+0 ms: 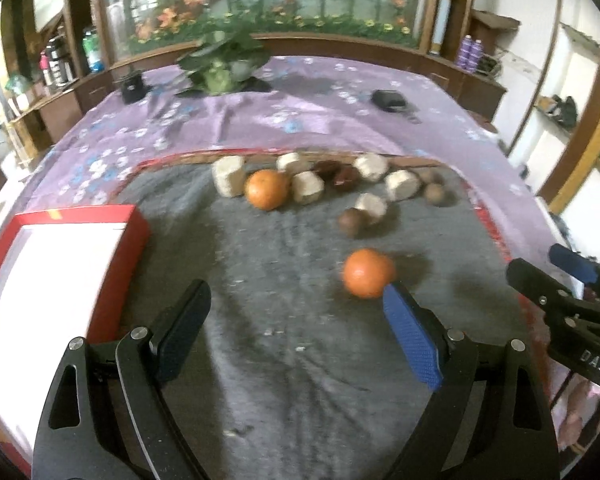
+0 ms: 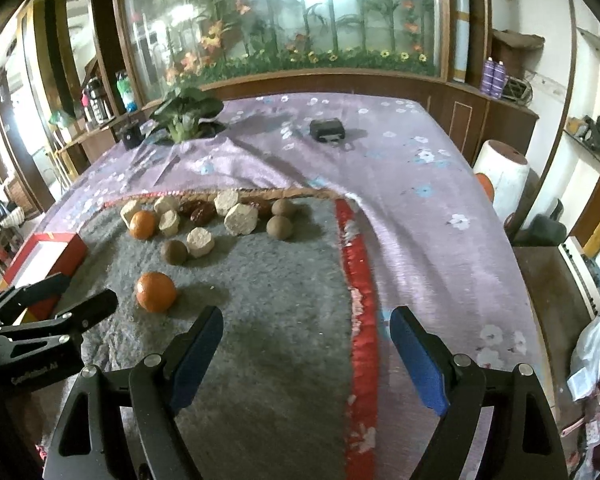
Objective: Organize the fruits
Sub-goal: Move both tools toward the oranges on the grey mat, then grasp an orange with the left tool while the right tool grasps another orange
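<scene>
An orange (image 1: 368, 273) lies alone on the grey mat (image 1: 284, 344), just beyond the right fingertip of my open, empty left gripper (image 1: 296, 296). It also shows in the right wrist view (image 2: 156, 292). A second orange (image 1: 267, 189) sits in a far row with several beige cut chunks (image 1: 229, 176), brown round fruits (image 1: 350, 222) and dark red fruits (image 1: 342, 176). A red box with a white inside (image 1: 60, 264) stands at the mat's left. My right gripper (image 2: 306, 320) is open and empty over the mat's right part, right of the lone orange.
The mat has a red border (image 2: 360, 264) and lies on a purple flowered cloth (image 2: 420, 208). A potted plant (image 1: 224, 64) and a small black case (image 1: 388, 100) sit at the far end. Shelves and a white drum (image 2: 504, 176) stand to the right.
</scene>
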### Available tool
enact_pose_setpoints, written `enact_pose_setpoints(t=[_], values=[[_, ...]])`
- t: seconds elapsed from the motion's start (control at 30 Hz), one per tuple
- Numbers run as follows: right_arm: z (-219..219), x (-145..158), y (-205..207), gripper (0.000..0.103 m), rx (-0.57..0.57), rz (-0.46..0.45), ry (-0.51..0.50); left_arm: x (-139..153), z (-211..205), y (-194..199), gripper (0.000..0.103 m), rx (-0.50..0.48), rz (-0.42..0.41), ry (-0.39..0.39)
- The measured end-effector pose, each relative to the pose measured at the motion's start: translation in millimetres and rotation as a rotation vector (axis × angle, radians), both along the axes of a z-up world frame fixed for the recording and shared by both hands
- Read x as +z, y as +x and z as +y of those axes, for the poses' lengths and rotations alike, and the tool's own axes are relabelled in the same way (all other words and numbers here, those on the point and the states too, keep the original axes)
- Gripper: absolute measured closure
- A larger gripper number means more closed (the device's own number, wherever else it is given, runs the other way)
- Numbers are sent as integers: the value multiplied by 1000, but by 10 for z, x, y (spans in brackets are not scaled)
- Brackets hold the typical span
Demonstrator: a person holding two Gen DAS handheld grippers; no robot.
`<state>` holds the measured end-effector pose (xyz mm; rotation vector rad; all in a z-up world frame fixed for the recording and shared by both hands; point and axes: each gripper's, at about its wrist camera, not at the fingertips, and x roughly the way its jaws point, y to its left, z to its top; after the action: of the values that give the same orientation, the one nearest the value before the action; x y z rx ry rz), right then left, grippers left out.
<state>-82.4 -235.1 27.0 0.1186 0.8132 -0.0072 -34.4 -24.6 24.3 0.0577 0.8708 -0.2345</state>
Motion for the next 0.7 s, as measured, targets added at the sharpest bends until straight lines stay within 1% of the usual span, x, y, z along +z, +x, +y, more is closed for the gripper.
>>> enact_pose_setpoints(t=[0.17,0.3,0.37,0.43,0.5,0.53,0.57,0.6,0.67,0.7], values=[[-111,15,-68,18,-3,-9,22,-35,-198,15,15,-43,5,35],[-158,7,-78,18,0,-5,28,-93,-312,57,15,-61,22,46],[-174,5,-76,18,-2,-6,25,-103,-363,77,15,-72,15,45],[-197,-3,-72,18,-3,-4,28,-133,-403,104,17,-80,17,46],[-208,-10,-65,18,-1,-5,36,-184,-439,147,39,-92,31,49],[-209,-14,-59,18,1,-4,40,-214,-448,173,44,-92,42,53],[-207,-20,-52,18,4,-3,44,-262,-450,207,56,-89,59,54],[-200,-27,-46,18,11,-1,49,-301,-434,234,63,-94,82,28],[-172,-33,-33,18,23,1,49,-276,-377,214,70,-77,73,12],[-154,-34,-26,18,31,1,47,-268,-361,207,70,-72,77,14]])
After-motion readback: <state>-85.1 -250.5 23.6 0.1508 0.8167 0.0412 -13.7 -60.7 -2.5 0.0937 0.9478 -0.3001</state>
